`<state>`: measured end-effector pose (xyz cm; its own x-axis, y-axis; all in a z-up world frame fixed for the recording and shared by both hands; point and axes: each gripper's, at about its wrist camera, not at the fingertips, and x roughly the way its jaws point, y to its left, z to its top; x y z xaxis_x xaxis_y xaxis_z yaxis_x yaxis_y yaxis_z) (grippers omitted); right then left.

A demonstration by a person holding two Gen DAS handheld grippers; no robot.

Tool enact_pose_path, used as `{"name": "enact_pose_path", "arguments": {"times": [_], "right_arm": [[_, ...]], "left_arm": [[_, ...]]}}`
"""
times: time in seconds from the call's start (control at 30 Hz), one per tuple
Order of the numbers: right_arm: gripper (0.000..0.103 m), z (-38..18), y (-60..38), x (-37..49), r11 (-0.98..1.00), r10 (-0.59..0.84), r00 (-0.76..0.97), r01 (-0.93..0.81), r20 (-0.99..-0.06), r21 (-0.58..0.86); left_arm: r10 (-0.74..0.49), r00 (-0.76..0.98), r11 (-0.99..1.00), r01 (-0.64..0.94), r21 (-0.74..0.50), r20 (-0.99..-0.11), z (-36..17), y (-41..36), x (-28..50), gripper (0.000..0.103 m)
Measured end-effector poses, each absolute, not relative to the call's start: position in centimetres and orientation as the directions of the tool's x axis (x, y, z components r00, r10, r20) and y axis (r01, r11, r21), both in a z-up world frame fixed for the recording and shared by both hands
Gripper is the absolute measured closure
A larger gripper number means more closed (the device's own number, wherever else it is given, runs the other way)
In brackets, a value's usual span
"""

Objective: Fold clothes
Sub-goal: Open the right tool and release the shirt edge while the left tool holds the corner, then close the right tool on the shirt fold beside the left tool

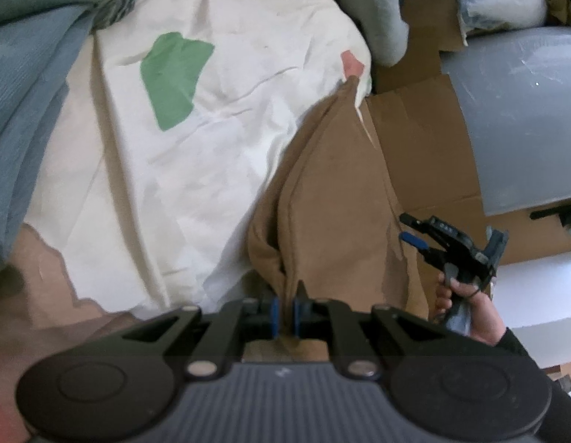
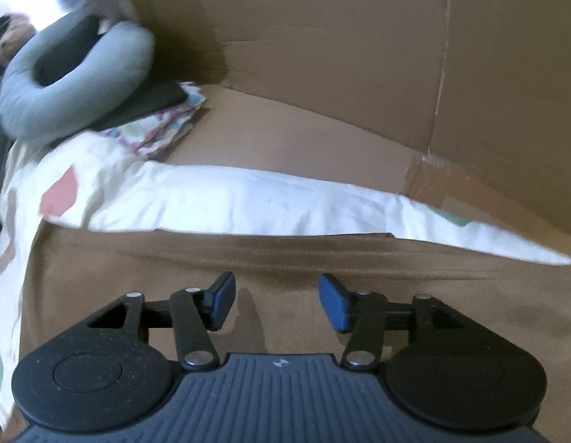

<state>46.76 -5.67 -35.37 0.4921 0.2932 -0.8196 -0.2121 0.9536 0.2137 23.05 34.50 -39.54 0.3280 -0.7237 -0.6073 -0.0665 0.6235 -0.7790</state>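
Pinching the brown garment in my left gripper, I am holding my right gripper spread above it, gripping nothing.

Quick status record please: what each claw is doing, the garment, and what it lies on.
left claw: shut on a fold of the brown garment
right claw: open, nothing between the pads, brown cloth beneath it
surface: white sheet with coloured patches
surroundings: cardboard box behind the sheet; grey neck pillow on its far end
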Motion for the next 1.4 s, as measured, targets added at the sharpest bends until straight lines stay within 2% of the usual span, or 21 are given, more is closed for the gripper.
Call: {"name": "enact_pose_path", "arguments": {"times": [0.27, 0.5, 0.67, 1.07, 1.4], "right_arm": [[0.042, -30.9, -7.3, 40.1, 0.909, 0.376, 0.457, -0.352, -0.806, 0.224], [0.040, -30.4, -8.3, 32.9, 0.874, 0.423, 0.429, -0.426, -0.798, 0.234], [0.040, -30.1, -6.4, 29.2, 0.842, 0.458, 0.446, -0.495, -0.769, 0.214], [0.040, -27.3, 0.1, 23.0, 0.699, 0.623, 0.408, -0.674, -0.668, 0.240], [0.040, -26.6, 4.3, 21.2, 0.681, 0.615, 0.430, -0.712, -0.661, 0.171]], "left_arm": [[-0.729, 0.317, 0.633, -0.022, -0.774, -0.606, -36.6, 32.8, 23.8, 0.095], [-0.755, 0.305, 0.619, 0.041, -0.784, -0.581, -33.4, 29.5, 24.5, 0.095], [-0.755, 0.278, 0.633, 0.073, -0.771, -0.594, -32.1, 27.1, 24.8, 0.095], [-0.772, 0.267, 0.613, 0.074, -0.787, -0.576, -30.3, 25.1, 25.2, 0.095], [-0.787, 0.269, 0.579, 0.010, -0.815, -0.556, -30.3, 25.6, 25.1, 0.095]]}}
